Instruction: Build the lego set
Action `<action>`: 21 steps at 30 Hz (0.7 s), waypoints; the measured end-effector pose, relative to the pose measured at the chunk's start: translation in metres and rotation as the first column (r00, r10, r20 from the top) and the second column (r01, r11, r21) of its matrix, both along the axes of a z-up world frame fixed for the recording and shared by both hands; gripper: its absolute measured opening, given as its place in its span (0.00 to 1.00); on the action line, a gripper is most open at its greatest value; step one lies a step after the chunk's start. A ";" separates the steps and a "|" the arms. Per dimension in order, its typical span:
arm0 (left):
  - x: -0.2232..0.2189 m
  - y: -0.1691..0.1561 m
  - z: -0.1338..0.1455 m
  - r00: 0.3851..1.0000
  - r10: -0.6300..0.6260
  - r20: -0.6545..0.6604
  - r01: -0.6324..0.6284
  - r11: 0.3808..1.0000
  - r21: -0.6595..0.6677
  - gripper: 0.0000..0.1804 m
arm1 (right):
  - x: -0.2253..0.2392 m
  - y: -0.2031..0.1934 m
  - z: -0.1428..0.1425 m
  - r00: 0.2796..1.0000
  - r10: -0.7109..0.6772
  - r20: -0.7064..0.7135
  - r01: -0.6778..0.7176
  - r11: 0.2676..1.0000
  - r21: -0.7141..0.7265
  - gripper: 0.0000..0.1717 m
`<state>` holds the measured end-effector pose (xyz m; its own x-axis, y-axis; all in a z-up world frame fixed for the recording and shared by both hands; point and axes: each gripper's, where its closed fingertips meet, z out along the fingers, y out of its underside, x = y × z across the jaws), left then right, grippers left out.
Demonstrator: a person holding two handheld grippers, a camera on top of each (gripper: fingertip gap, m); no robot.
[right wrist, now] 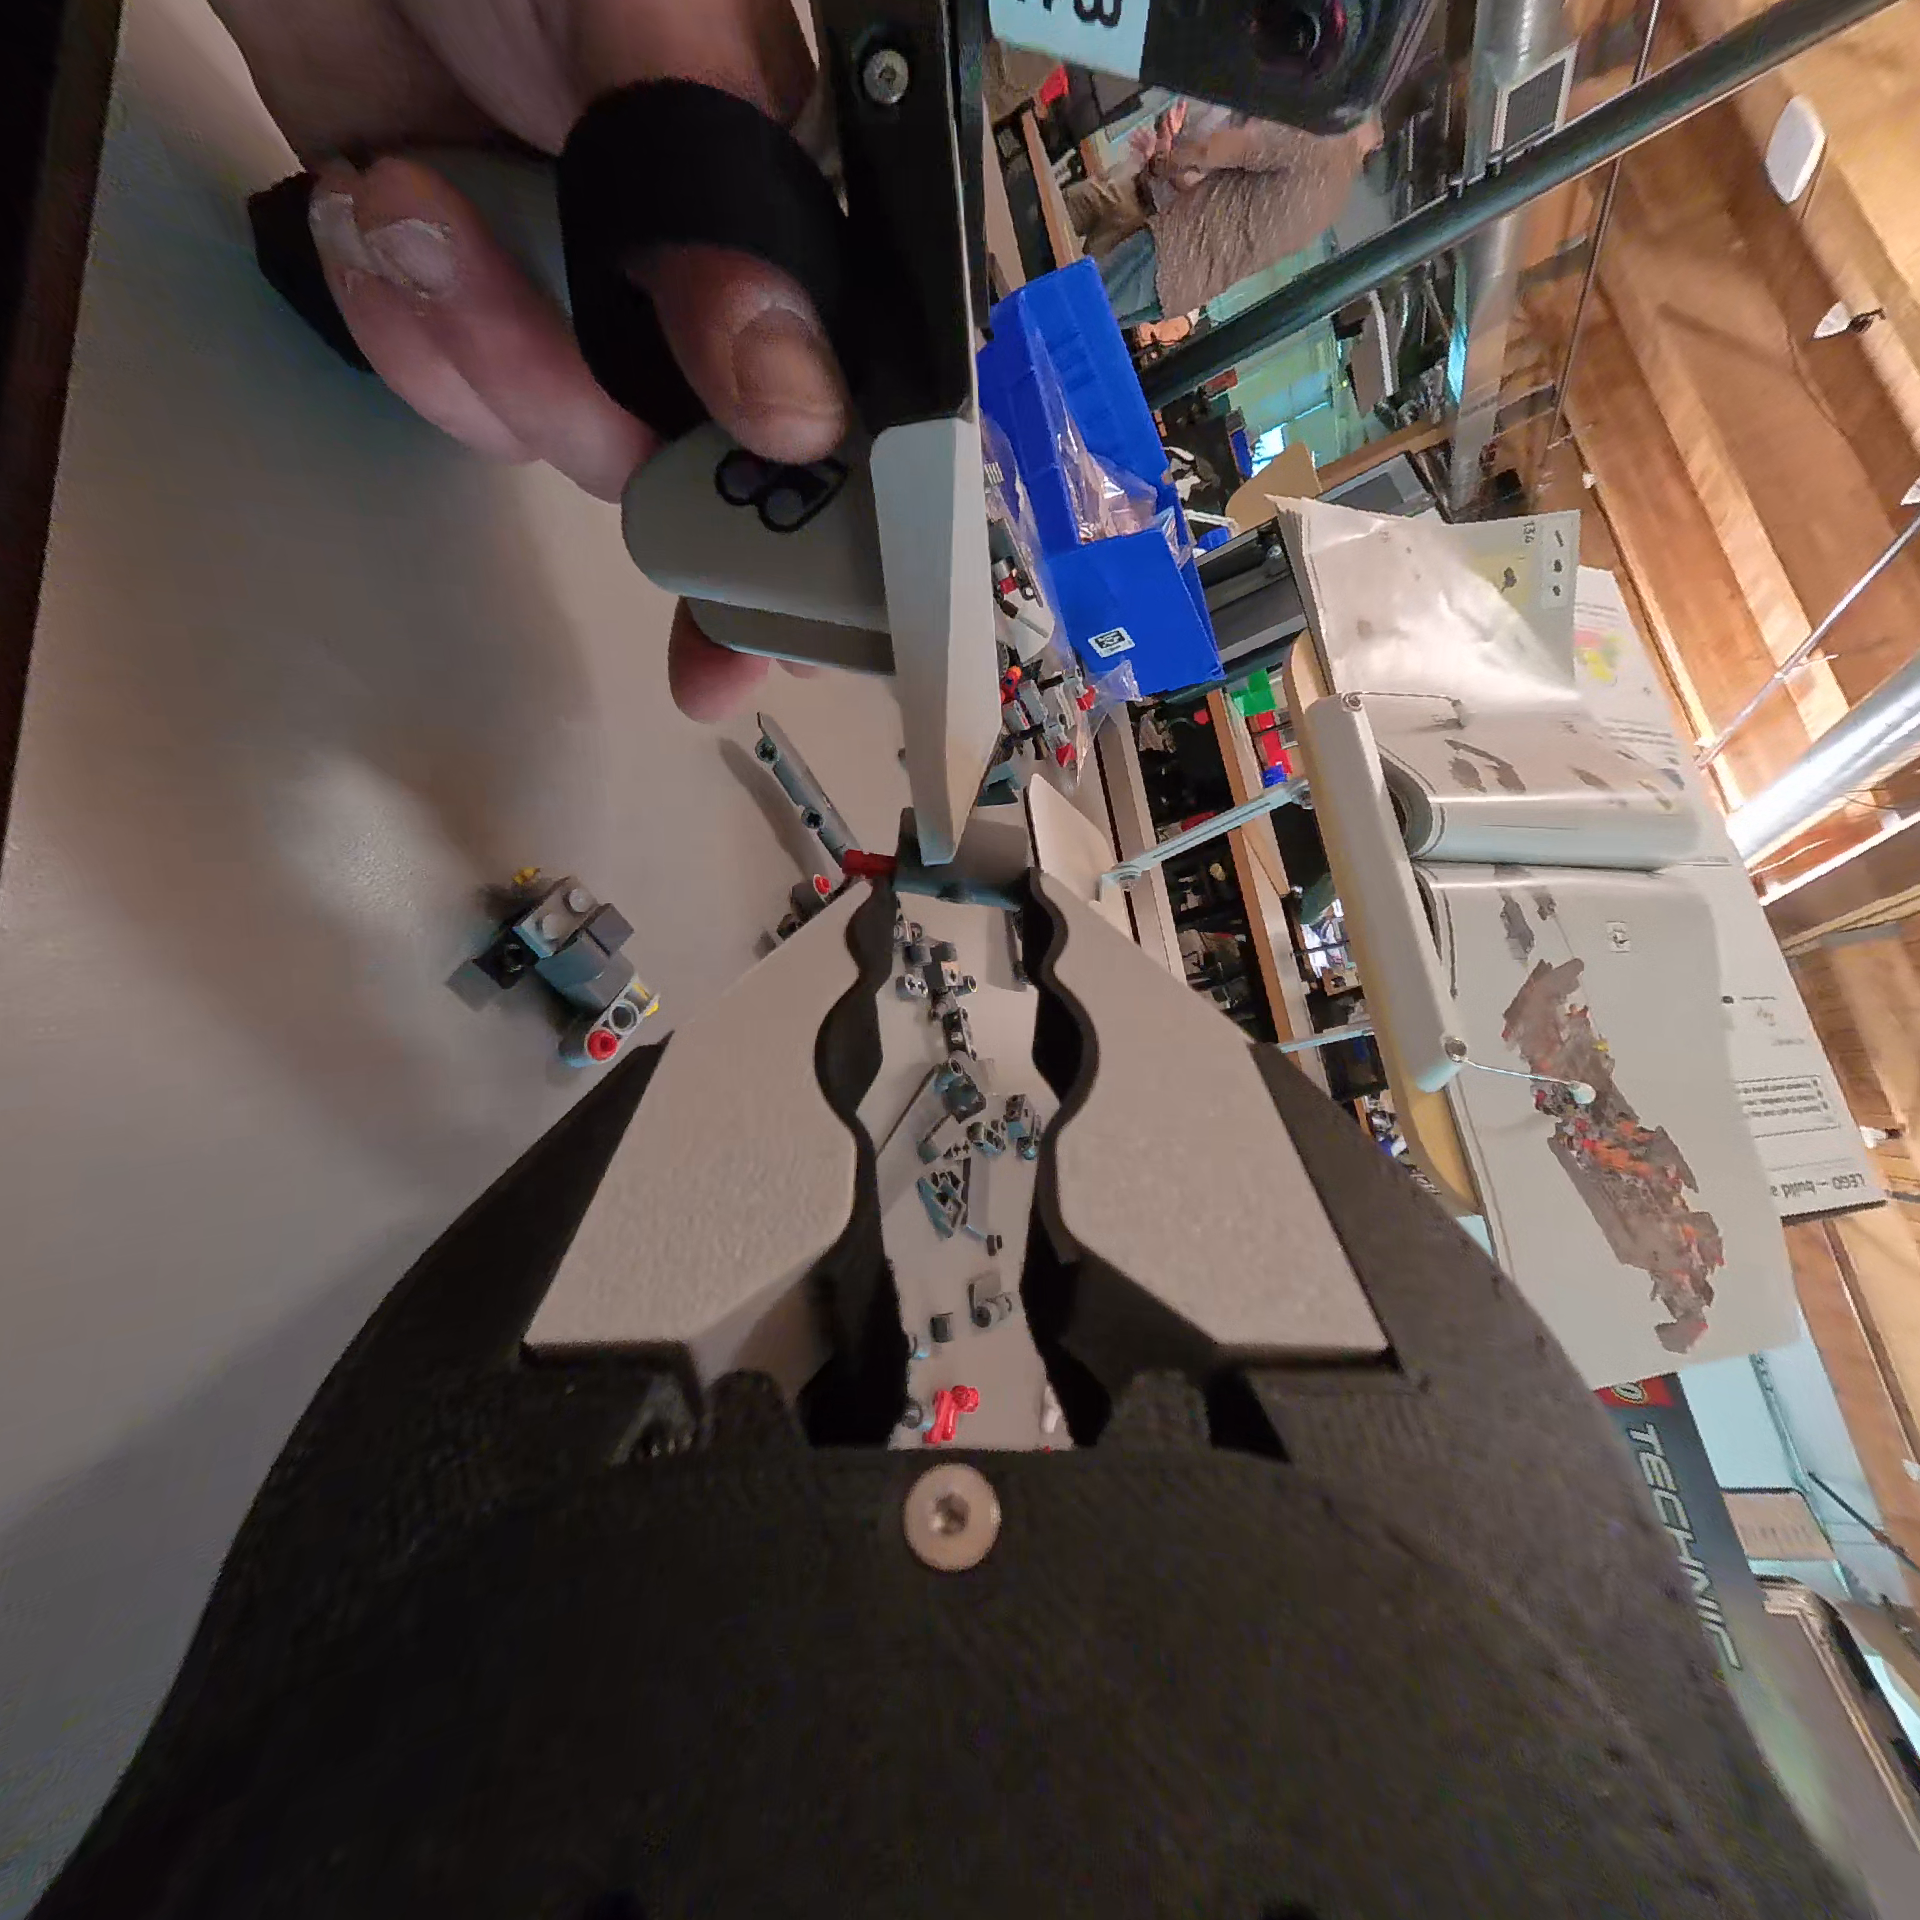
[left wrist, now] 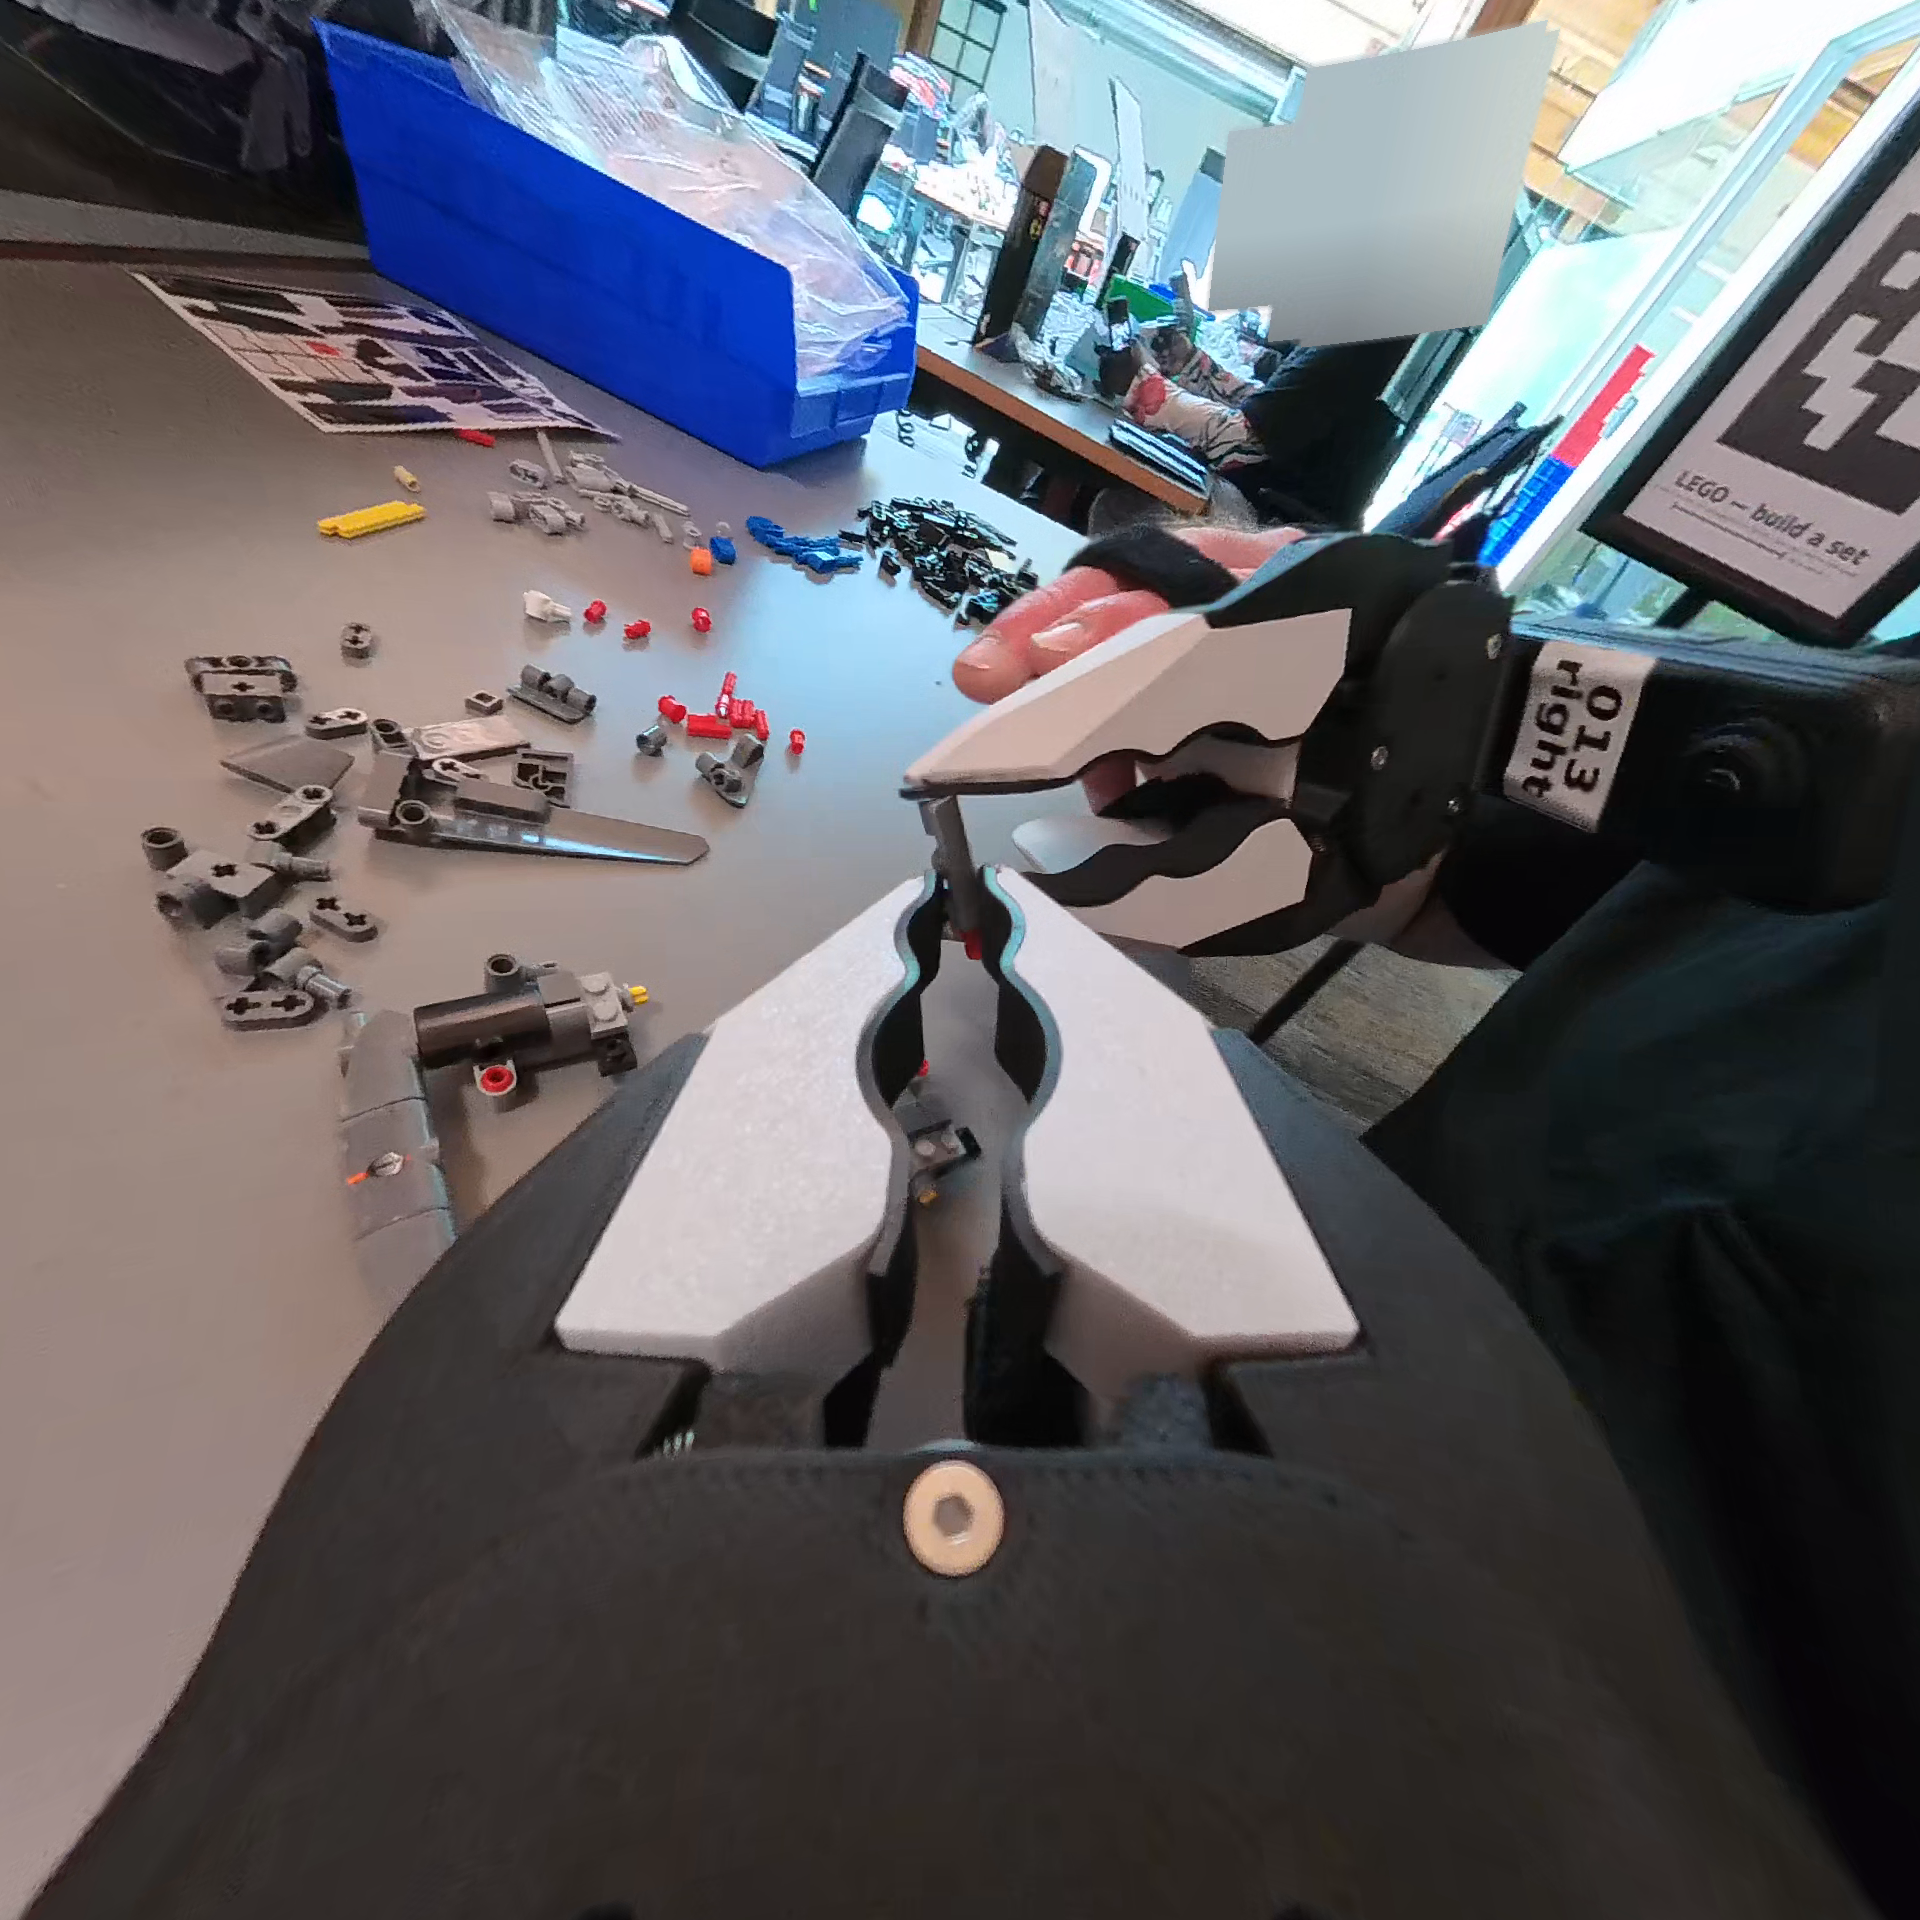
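Grey brick piece, a narrow bar with a red pin at one end, sits just above the centre of the left wrist view, caught by both tools at once. The left gripper has its two white fingers closed on the lower part of the bar, black pads pressed against its sides, the red pin poking out just behind the tips. The right gripper comes in from the right of that frame, held by a hand with a black strap over the fingers; its upper finger lies on the bar's top end and its lower finger sits beneath, so the bar spans the gap end to end. In the right wrist view the same bar lies crosswise between the fingertips, just above centre, with the pin sticking out to the left.

Below and to the left of the tools is a grey table. A small dark grey and black assembly rests at lower left of centre. Further left and up lie loose grey parts, a cluster of red pins, a yellow plate and a heap of black pieces. A sticker sheet and a blue bin holding clear plastic bags fill the upper left. An open instruction booklet on a stand occupies the right of the right wrist view.
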<state>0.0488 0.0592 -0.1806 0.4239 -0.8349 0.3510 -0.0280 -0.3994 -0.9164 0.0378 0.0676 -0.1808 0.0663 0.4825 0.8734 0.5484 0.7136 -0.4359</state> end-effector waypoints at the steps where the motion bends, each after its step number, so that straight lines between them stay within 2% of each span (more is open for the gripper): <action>1: 0.000 -0.001 0.000 1.000 -0.011 0.004 0.011 1.000 -0.011 0.02 | 0.000 -0.001 0.000 1.000 0.006 -0.001 -0.006 1.000 -0.006 0.13; 3: 0.002 -0.003 -0.003 0.999 -0.045 -0.027 0.045 0.999 -0.018 0.02 | 0.003 -0.004 -0.003 0.999 0.030 0.027 -0.030 0.999 -0.018 0.14; 7: 0.003 -0.004 -0.009 0.987 -0.127 -0.101 0.121 0.990 -0.070 0.02 | 0.012 -0.008 0.000 0.982 0.108 0.154 -0.117 0.992 0.050 0.17; 12: 0.007 -0.004 -0.014 0.947 -0.237 -0.216 0.209 0.967 -0.142 0.02 | 0.017 -0.011 0.000 0.910 0.197 0.365 -0.252 0.961 0.111 0.16; 16: 0.013 -0.007 -0.019 0.899 -0.310 -0.308 0.263 0.947 -0.185 0.02 | 0.015 -0.003 -0.008 0.858 0.172 0.483 -0.275 0.950 0.150 0.16; 21: 0.018 -0.005 -0.019 0.878 -0.339 -0.338 0.280 0.936 -0.212 0.02 | 0.016 0.003 -0.021 0.812 0.164 0.560 -0.273 0.955 0.117 0.09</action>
